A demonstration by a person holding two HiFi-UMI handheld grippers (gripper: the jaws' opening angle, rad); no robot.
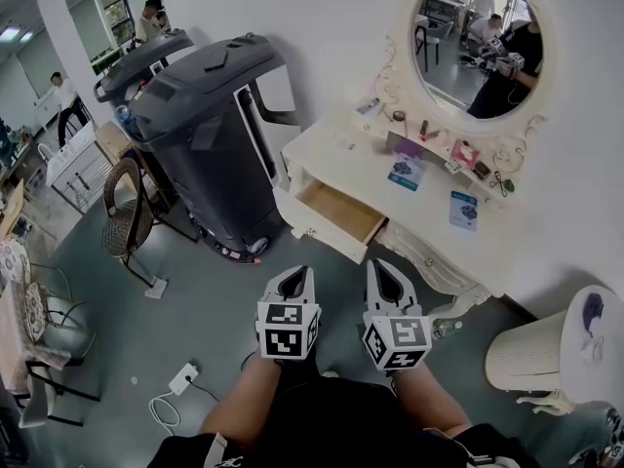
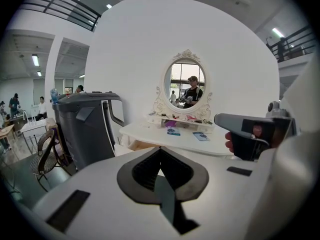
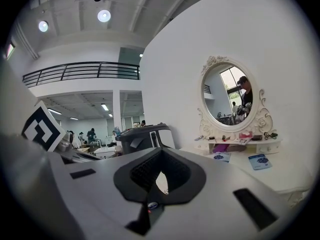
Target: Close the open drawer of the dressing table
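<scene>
The white dressing table stands against the wall under an oval mirror. Its drawer at the left end is pulled out, showing a bare wooden inside. In the head view both grippers hover over the floor just short of the drawer front. My left gripper is shut and holds nothing. My right gripper is beside it, jaws together and empty. From the left gripper the drawer shows just past the tips. The right gripper looks along the table's top.
A large dark grey machine stands close to the left of the drawer. A wicker chair sits further left. A white ribbed bin stands right of the table. A power strip lies on the floor. Booklets lie on the tabletop.
</scene>
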